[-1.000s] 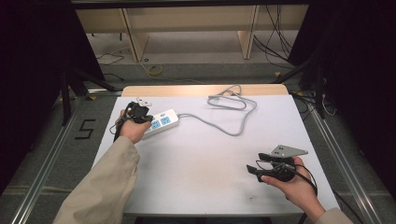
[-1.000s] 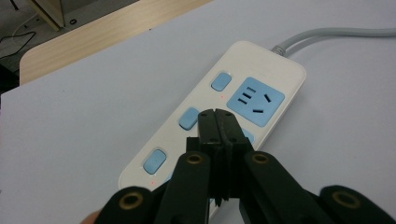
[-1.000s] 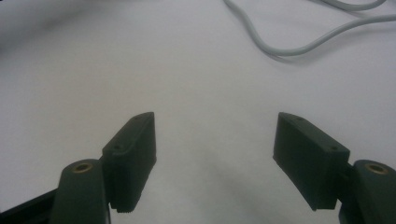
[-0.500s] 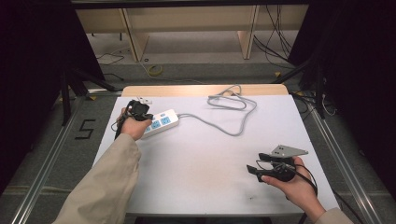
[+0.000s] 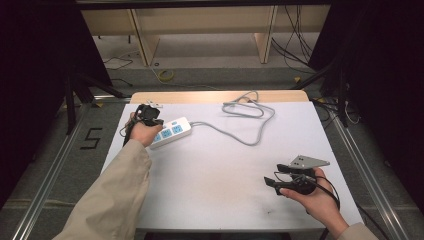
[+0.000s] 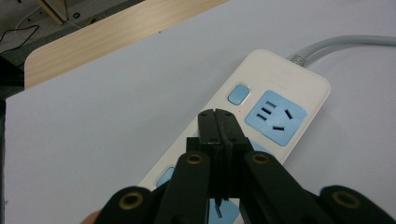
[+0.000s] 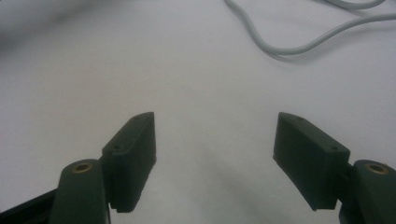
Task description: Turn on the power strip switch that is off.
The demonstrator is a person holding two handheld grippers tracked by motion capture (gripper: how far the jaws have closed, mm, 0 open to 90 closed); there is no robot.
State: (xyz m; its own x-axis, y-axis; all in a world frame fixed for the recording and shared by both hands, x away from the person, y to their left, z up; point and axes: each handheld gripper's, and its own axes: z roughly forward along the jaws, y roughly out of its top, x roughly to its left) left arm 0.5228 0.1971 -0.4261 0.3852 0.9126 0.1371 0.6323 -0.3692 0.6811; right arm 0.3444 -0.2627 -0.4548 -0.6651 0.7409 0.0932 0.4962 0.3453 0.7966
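Note:
A white power strip (image 5: 172, 131) with blue sockets lies at the table's left, and its grey cable (image 5: 250, 122) loops toward the back edge. My left gripper (image 5: 148, 116) hovers over the strip's left end. In the left gripper view its jaws are pressed together with nothing between them, the left gripper (image 6: 216, 116) pointing at the power strip (image 6: 275, 88) near a blue switch (image 6: 237, 94) and a socket (image 6: 277, 115). My right gripper (image 5: 276, 176) rests at the front right. In the right gripper view the right gripper (image 7: 215, 140) stands wide open over bare white table.
The white table (image 5: 220, 170) has a wooden strip (image 5: 210, 96) along its far edge. A stretch of the grey cable (image 7: 299, 44) crosses the top of the right gripper view. Floor cables and wooden shelf legs lie beyond the table.

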